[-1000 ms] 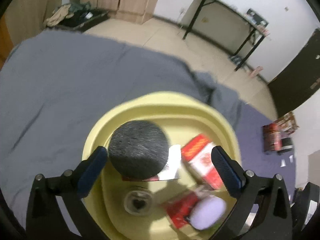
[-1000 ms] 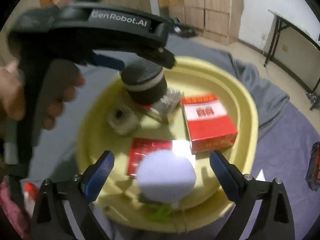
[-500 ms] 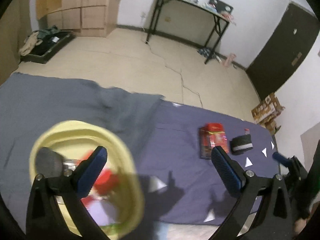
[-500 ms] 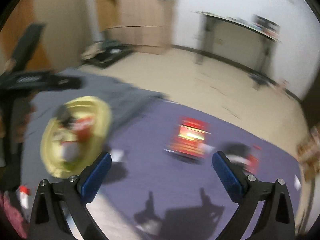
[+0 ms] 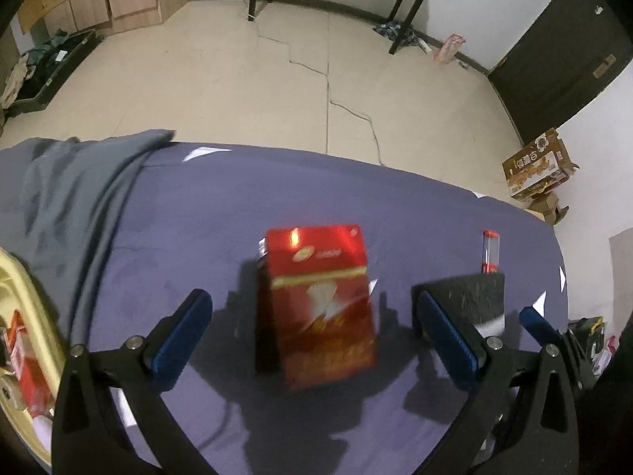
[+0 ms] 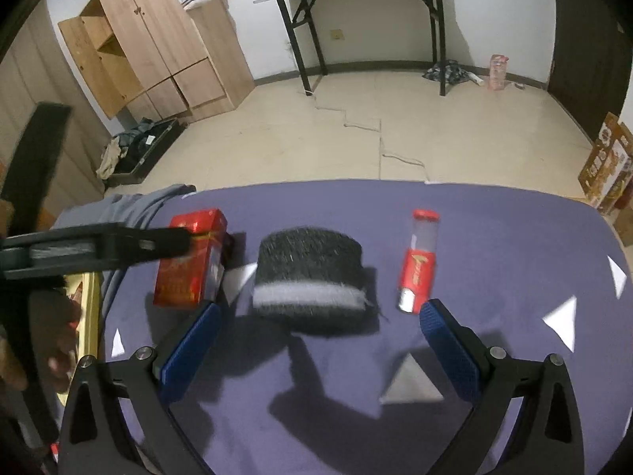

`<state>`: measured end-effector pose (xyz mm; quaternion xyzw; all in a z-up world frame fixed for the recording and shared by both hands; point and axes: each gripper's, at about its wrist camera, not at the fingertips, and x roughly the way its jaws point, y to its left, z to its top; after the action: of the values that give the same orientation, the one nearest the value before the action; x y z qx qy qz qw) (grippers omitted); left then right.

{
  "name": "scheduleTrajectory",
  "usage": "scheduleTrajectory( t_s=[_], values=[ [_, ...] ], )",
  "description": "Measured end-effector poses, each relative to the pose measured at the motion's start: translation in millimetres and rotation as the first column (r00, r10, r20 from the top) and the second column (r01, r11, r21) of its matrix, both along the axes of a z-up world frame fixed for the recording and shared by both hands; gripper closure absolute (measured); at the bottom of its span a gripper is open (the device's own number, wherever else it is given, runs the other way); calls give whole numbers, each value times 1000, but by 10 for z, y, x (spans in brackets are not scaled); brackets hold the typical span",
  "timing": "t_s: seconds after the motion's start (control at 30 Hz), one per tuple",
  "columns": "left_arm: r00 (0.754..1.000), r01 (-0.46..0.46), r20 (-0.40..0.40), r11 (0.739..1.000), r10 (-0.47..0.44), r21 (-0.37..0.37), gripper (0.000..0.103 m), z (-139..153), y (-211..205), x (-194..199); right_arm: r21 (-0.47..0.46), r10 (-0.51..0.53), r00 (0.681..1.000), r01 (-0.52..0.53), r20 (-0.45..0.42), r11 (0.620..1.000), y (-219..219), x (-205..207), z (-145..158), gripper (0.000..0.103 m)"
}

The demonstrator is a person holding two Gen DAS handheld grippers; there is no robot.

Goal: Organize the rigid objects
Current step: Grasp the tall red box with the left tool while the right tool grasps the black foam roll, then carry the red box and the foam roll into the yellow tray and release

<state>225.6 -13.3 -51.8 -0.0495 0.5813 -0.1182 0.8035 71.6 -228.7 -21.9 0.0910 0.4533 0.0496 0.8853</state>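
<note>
Red box (image 5: 320,304) is lying on the purple cloth (image 5: 198,213); I am now lining the left gripper (image 5: 312,332) around it, having left the yellow basin (image 5: 23,289). Both grippers' fingers are standing apart, empty; right gripper (image 6: 316,340) is facing the dark puck (image 6: 308,273).

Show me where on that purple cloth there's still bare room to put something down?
The widest bare stretch lies right of the red tube, out to the cloth's edge. The near strip before the dark round block is open too. It is crowded between the red box and tube.
</note>
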Motion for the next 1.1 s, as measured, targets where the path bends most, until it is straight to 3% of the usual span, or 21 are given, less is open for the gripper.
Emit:
scheduleTrajectory(
  t_s=[0.17, 0.23, 0.27, 0.3, 0.37, 0.4, 0.57, 0.67, 0.8, 0.87, 1.0, 1.1],
  values=[
    [1000, 19, 4, 999, -19, 30, 4, -67, -74, 17, -49, 15, 1000, -15, 7, 999, 59, 138, -183, 0],
    [1000, 14, 5, 999, -14, 35, 21, -89, -62, 18, -68, 18, 1000, -18, -3, 997, 104, 214, -218, 0],
    [1000, 8, -6, 1000, -8, 30, 37, -110, -38, 27, -70, 17, 1000, -17, -4, 997, 106, 223, -201, 1],
    [1000, 4, -20, 1000, -4, 19, 43, -137, -10, 41, -71, 11, 1000, -11, 1, 997, 104, 239, -199, 4],
    [1000, -8, -22, 1000, 7, -22, 43, -119, 69, 45, -68, 5, 1000, -5, -7, 998, 127, 290, -173, 30],
    [1000, -10, -25, 999, 9, -34, 43, -106, 100, 42, -41, 9, 1000, -9, -16, 999, 122, 319, -184, 36],
    [1000, -8, -1, 994, 8, -106, 43, 160, 325, -71, -49, 30, 1000, -30, 8, 998, 160, 295, -78, 38],
    [998, -34, 50, 990, 41, -138, 43, 491, 649, -206, -3, 52, 997, -52, 60, 999, 175, 154, 124, 38],
    [987, -60, 136, 984, 83, -170, 43, 977, 1420, -582, 14, 162, 979, -165, 126, 986, 513, -16, 571, 38],
    [981, -90, 162, 988, 110, -122, 43, 1118, 1895, -816, 32, 233, 960, -240, 154, 970, 782, -88, 770, 38],
    [960, -208, 181, 977, 212, -41, 43, 1145, 2845, -1206, 51, 406, 899, -419, 163, 907, 1632, -203, 1017, 38],
    [948, -290, 133, 957, 290, -19, 43, 893, 3406, -1467, 29, 527, 843, -533, 109, 846, 2328, -251, 882, 38]
  ],
)
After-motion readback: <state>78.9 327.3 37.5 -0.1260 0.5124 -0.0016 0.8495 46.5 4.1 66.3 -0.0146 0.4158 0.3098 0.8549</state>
